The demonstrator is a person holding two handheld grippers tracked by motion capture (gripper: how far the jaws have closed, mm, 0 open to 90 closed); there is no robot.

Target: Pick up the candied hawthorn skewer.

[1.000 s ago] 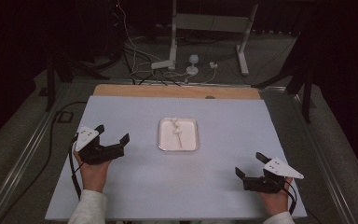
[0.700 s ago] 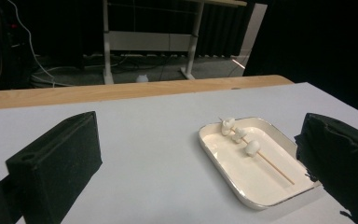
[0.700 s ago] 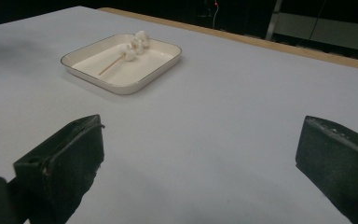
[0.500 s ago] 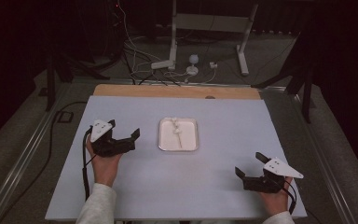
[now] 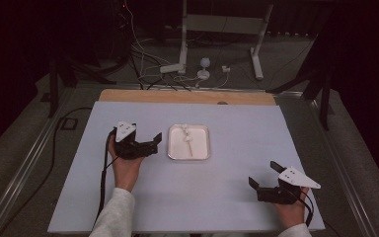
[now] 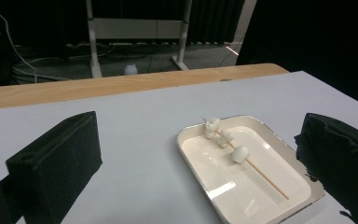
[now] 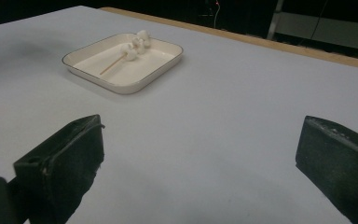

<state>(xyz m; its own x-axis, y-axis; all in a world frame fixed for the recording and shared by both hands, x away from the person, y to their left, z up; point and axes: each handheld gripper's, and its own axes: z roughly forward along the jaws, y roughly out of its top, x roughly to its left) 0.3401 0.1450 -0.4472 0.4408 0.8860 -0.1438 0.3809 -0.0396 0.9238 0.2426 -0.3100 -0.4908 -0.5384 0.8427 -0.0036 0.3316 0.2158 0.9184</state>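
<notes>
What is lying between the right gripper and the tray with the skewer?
Nothing: the high view shows bare table between the right gripper and the tray that holds the skewer. The right gripper view agrees.

A pale blue-grey table (image 5: 227, 197) is carrying a single white tray (image 5: 176, 149), which is lying directly on it slightly left of the middle, nearer the far edge. A bare wooden strip (image 5: 187, 97) is running along that far edge.
</notes>
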